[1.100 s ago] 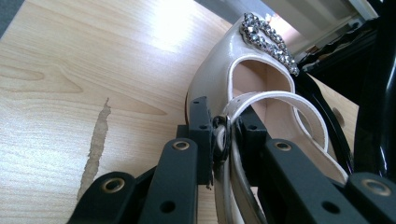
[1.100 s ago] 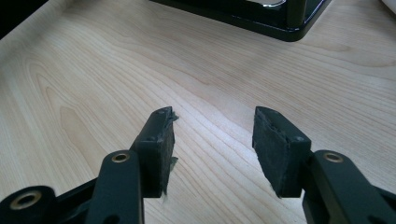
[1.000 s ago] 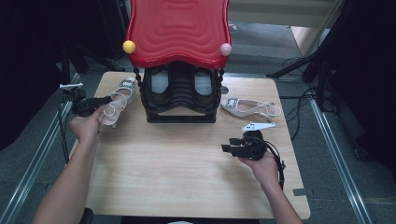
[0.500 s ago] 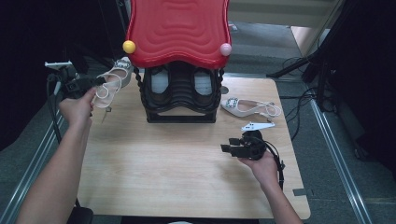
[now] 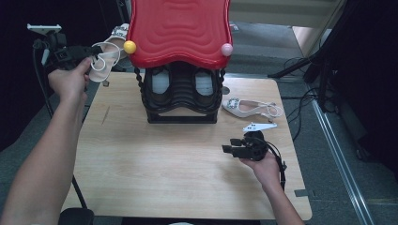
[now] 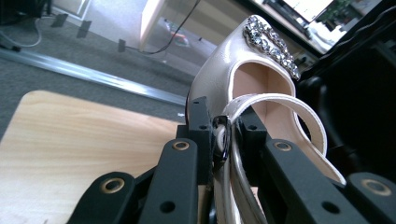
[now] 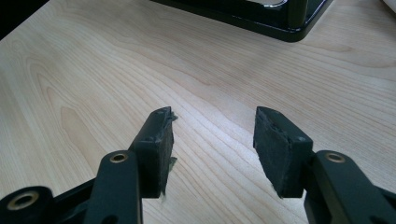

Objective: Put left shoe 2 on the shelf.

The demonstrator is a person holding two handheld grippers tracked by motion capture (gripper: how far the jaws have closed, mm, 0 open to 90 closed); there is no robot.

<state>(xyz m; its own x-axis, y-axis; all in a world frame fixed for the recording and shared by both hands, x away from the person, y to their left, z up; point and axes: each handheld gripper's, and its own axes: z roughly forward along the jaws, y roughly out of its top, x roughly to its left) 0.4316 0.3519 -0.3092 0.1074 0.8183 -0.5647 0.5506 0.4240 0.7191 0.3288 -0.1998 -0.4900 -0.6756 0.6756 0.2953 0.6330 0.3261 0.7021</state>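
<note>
My left gripper (image 5: 92, 50) is shut on the strap of a cream slingback shoe (image 5: 107, 51) with a jewelled toe (image 6: 271, 44), holding it in the air left of the red-topped black shoe rack (image 5: 180, 56). In the left gripper view the jaws pinch the strap and its buckle (image 6: 222, 144). The matching cream shoe (image 5: 248, 108) lies on the wooden table (image 5: 141, 159) to the right of the rack. My right gripper (image 5: 227, 147) rests low over the table's right part, open, with bare wood between its pads (image 7: 280, 149).
The rack holds a pair of shoes (image 5: 180, 86) on its shelf. A yellow ball (image 5: 130, 46) and a pink ball (image 5: 226, 49) sit at the red top's corners. Cables (image 5: 300, 101) trail off the table's right side over grey floor.
My left hand has lifted the cream shoe off the table's far left corner, up to the level of the rack's red top. The right hand has stayed put.
</note>
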